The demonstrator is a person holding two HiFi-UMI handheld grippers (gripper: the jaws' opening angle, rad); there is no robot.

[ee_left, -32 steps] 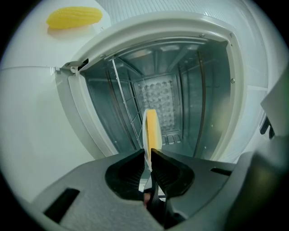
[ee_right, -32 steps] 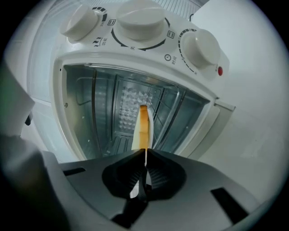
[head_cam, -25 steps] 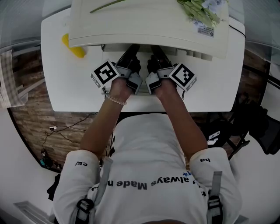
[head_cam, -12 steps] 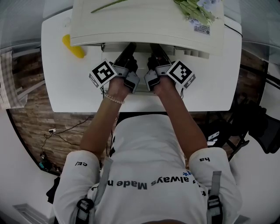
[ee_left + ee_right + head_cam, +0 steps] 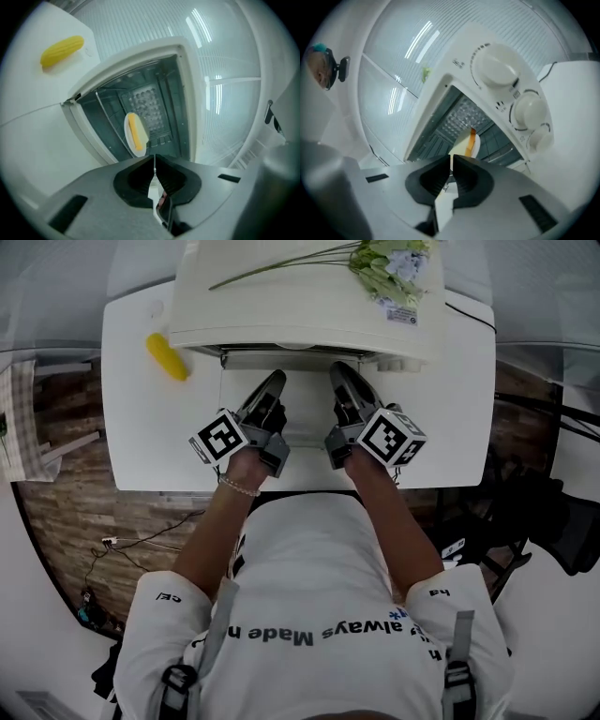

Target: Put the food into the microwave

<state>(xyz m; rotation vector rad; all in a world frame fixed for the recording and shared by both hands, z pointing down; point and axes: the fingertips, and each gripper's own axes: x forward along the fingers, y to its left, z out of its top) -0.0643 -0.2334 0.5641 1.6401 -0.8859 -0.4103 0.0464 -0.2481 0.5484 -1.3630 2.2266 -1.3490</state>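
Plate [image 5: 137, 151] w/ yellow food [image 5: 135, 131] sits inside open microwave [image 5: 186, 93].

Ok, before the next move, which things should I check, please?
1. Plate with yellow food inside microwave: ok.
2. Left gripper empty, jaws shut: ok.
3. Right gripper empty, jaws shut: ok.
4. Both grippers outside the cavity: ok.
5. Microwave door closed: not ok, it lies open.
6. Corn cob on table, left of microwave: not ok, not inside.
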